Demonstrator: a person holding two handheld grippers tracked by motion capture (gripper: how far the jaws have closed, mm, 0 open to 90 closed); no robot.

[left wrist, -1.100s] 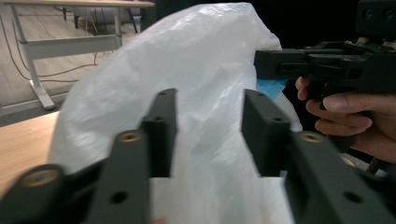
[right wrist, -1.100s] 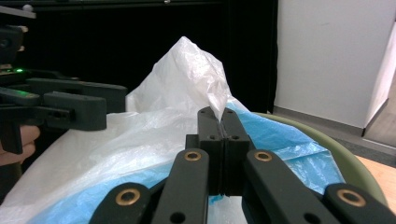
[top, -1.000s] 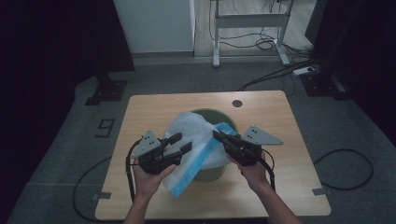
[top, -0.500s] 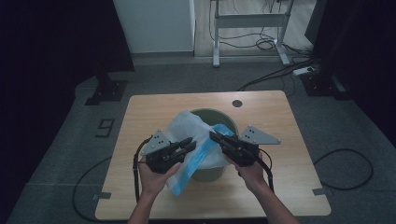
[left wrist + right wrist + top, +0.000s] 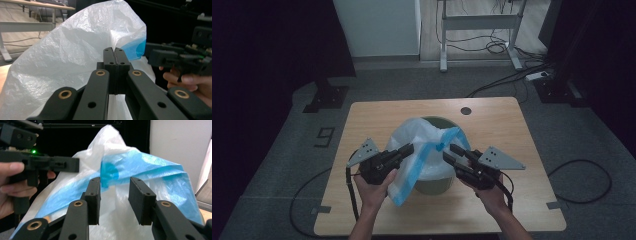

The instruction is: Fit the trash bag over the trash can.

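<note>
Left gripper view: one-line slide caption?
Left gripper shut on the white plastic bag; bag's blue band and right gripper behind.

The high view hangs above the person's edge of the worktop (image 5: 377, 115), looking forward and down, far enough to take in the whole top and the floor beyond. The left gripper view sits just behind its 2 jaws, level, with the bag (image 5: 75, 50) close in front and the right gripper (image 5: 175, 57) off to its right. The right gripper view looks along its 2 jaws at the bag from the opposite side, very near, with the left gripper (image 5: 50, 163) at its left. All 3 views share the bag.
</note>
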